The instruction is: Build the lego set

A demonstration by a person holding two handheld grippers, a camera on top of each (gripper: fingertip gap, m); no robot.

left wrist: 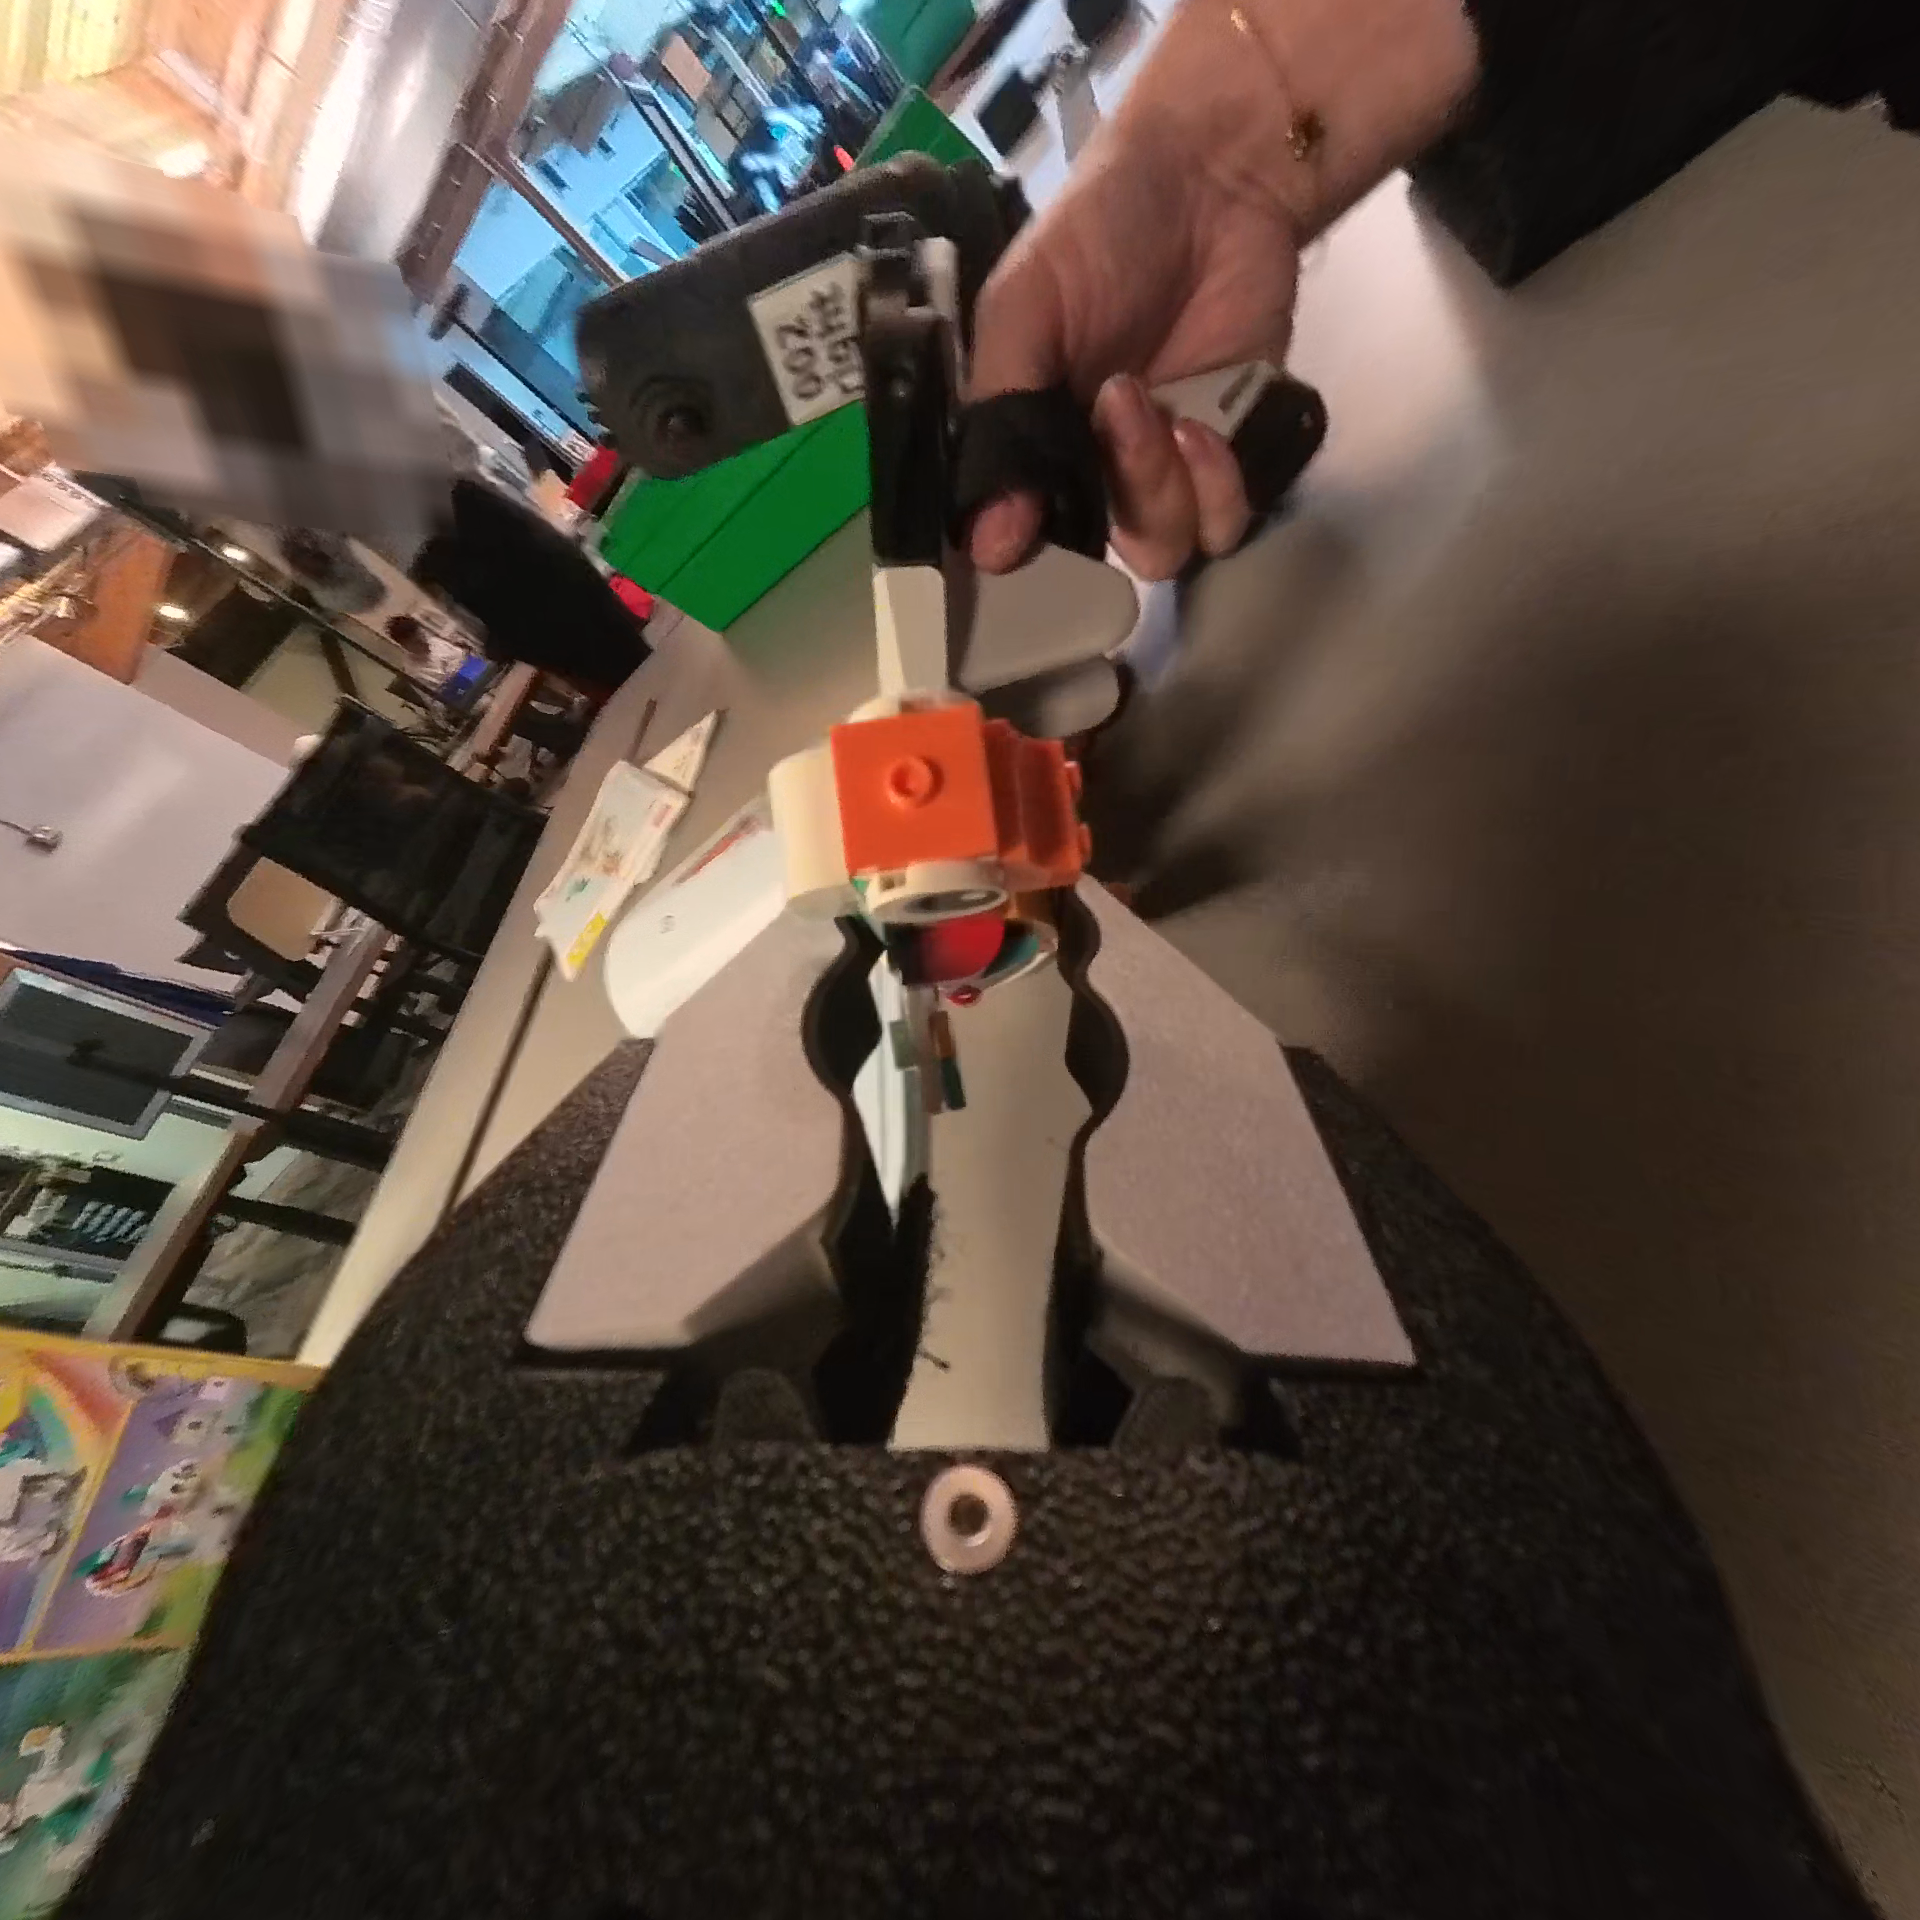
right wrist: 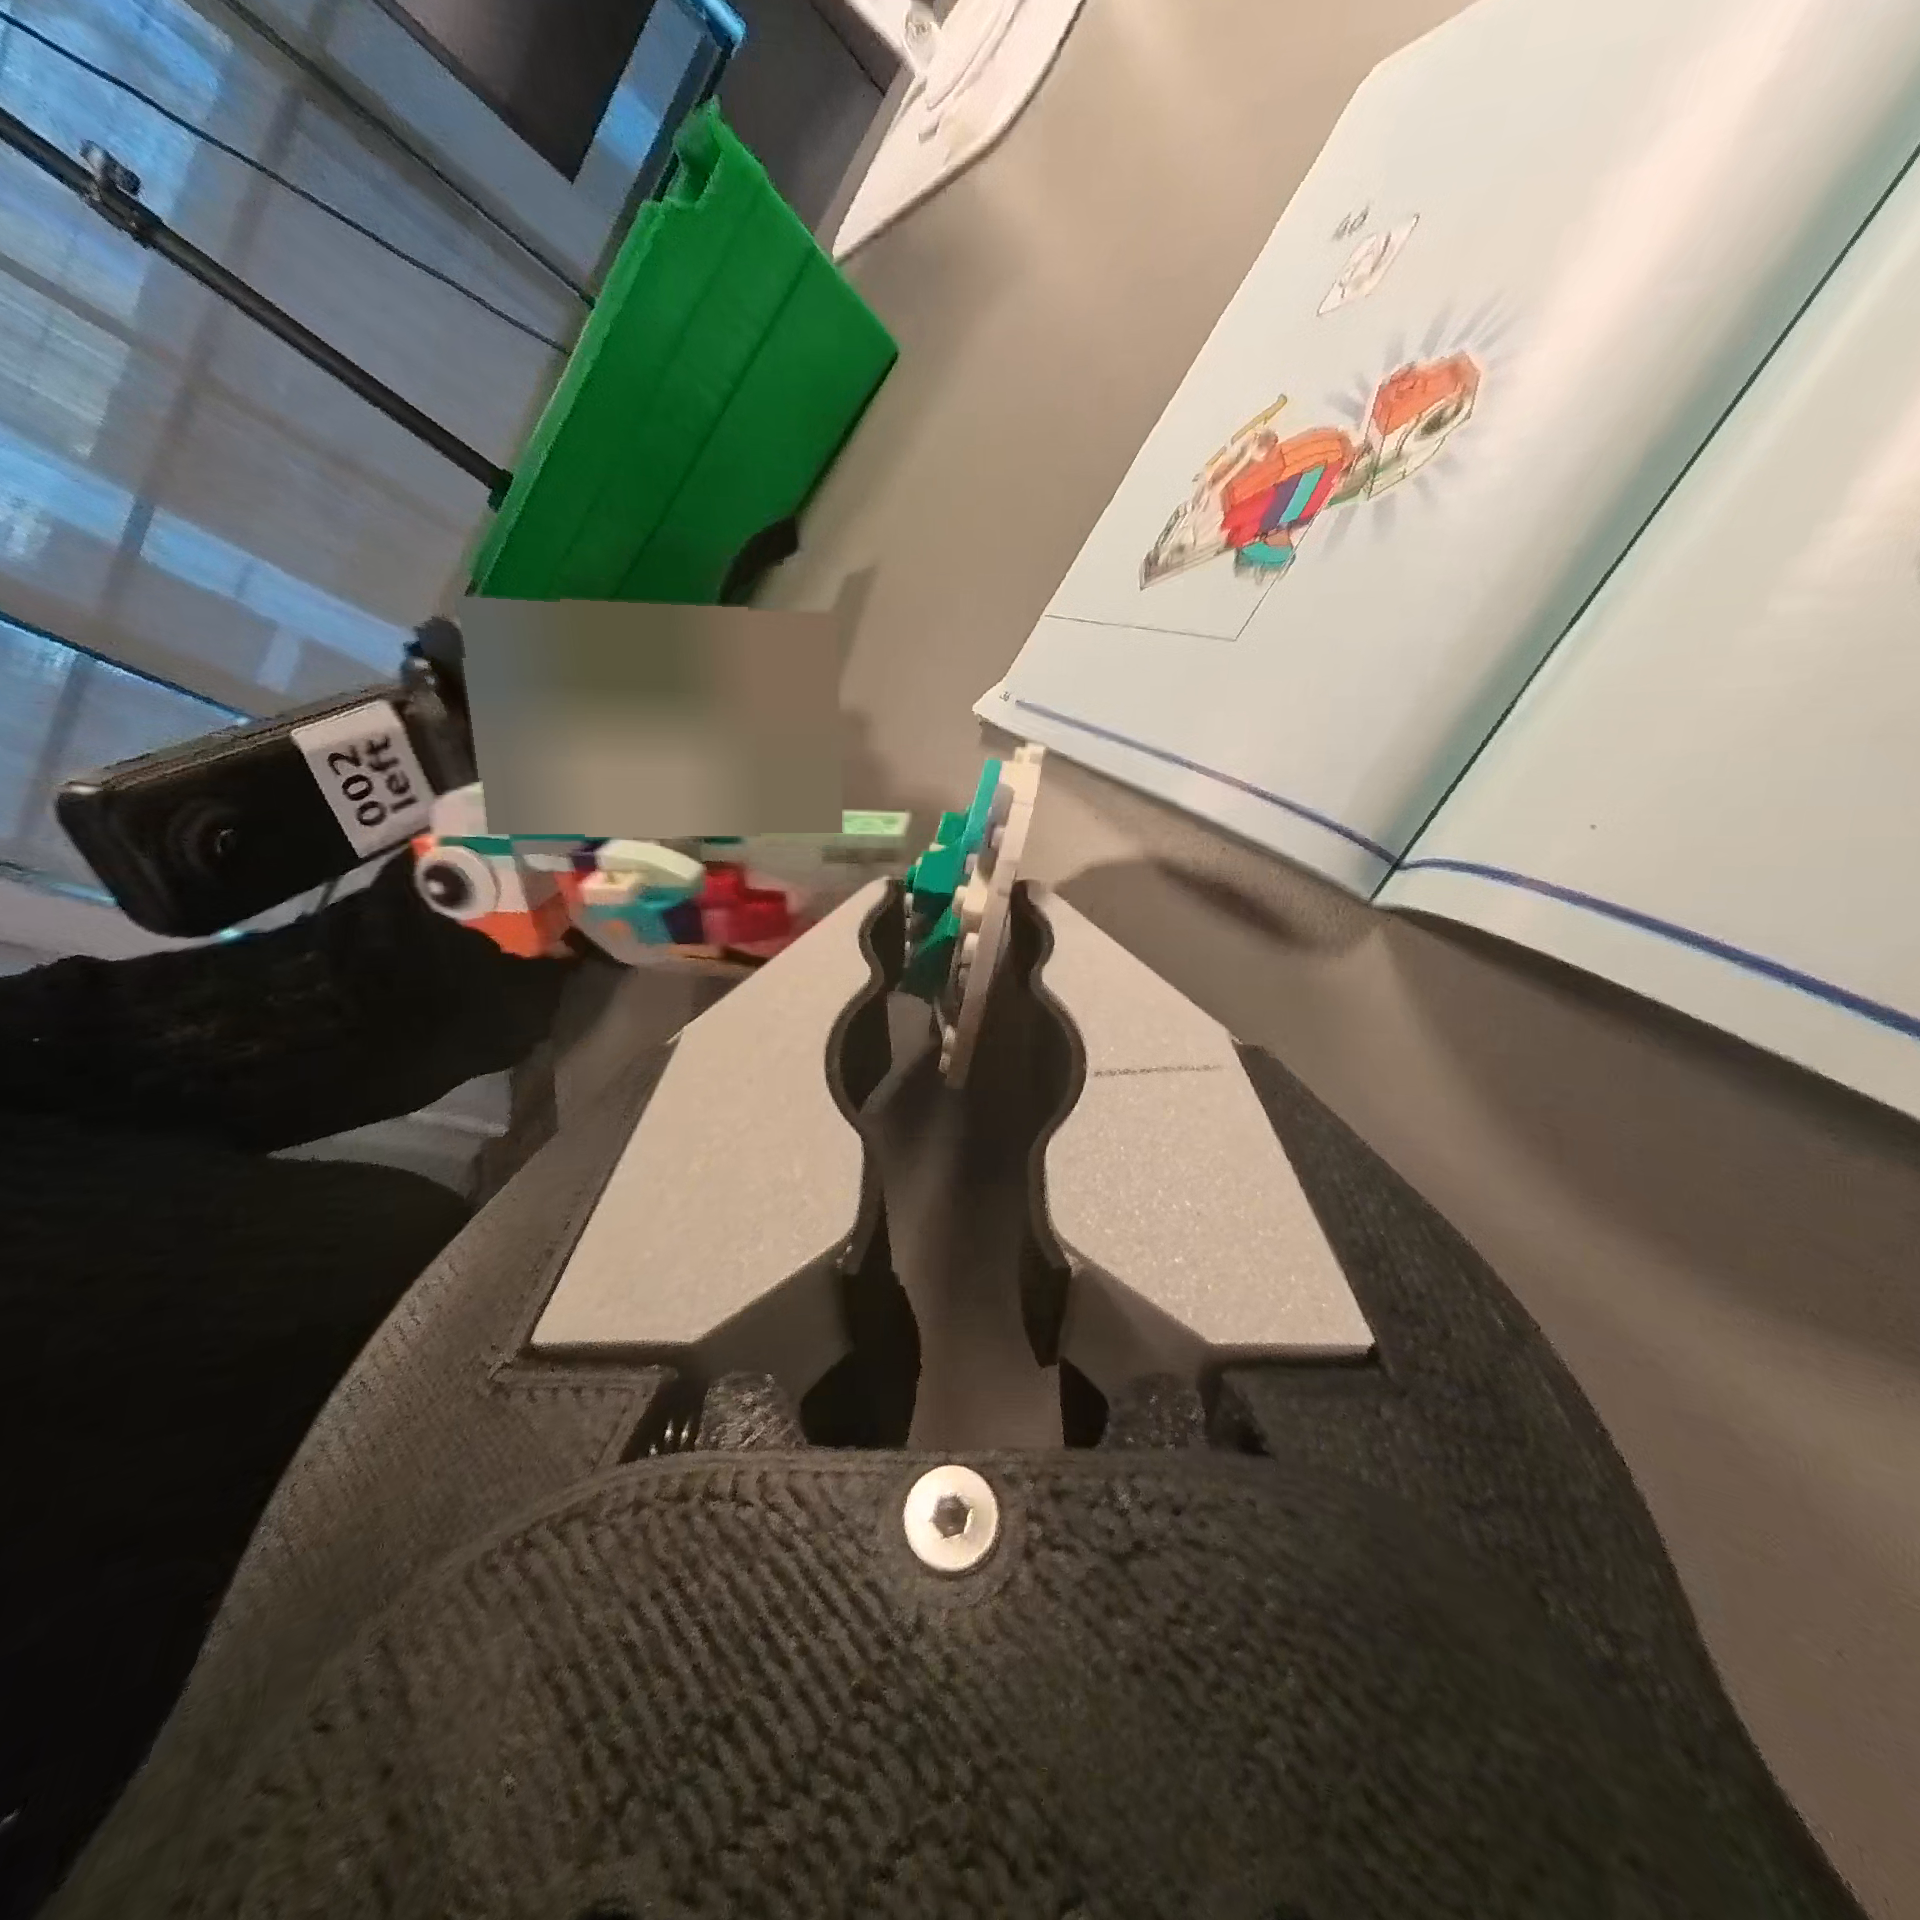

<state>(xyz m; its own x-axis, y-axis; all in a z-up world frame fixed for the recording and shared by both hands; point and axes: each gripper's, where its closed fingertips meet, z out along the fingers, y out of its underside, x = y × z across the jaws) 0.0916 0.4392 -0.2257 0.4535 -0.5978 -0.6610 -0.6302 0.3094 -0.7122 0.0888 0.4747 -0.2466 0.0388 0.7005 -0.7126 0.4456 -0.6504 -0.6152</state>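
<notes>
Gripping the fish body (left wrist: 925, 831) aloft, left tongs (left wrist: 961, 935) are presenting it to the right tongs (right wrist: 961, 935), which are pinching the white-teal fin plate (right wrist: 977, 914) edgewise for joining, above the surface (right wrist: 1195, 935), manual (right wrist: 1455, 520) lying open for reference.

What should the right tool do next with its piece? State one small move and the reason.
Probably bring the white-and-teal plate piece, clamped in the right tool, across to the orange fish body held by the left tool. The two parts are apart, and the open instruction booklet pictures them joined.
</notes>
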